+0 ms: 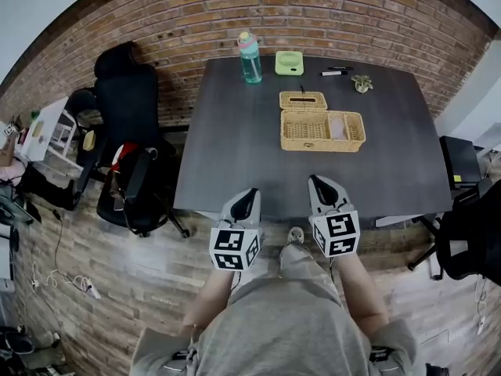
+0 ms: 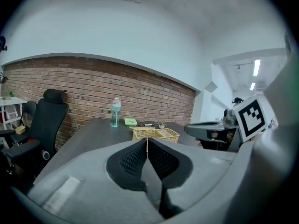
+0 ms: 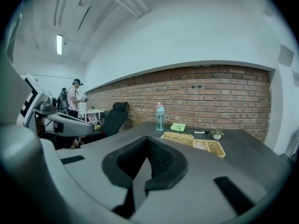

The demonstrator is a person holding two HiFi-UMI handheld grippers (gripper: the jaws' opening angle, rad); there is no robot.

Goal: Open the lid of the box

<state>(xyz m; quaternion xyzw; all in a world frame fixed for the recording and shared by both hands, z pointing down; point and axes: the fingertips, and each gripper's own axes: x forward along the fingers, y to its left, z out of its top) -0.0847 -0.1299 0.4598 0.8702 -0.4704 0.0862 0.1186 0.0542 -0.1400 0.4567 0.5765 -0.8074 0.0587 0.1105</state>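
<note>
Nearest the person, the left hand-held gripper and the right hand-held gripper were both closed on nothing. They hung at the surface's near edge, apparently clear of the work. Farther across sat the wicker box, open, with its lid lying flat just behind it, so the task looked done.

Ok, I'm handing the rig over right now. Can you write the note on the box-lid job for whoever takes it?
Left hand-held gripper: shut, empty, over the near edge of the table.
Right hand-held gripper: shut, empty, alongside the left one.
Box: mid-table, open, inside exposed.
Lid: lying flat on the table just behind the box.
Done: the lid is off.
Left: apparently nothing; neither gripper is touching the box or lid.
</note>
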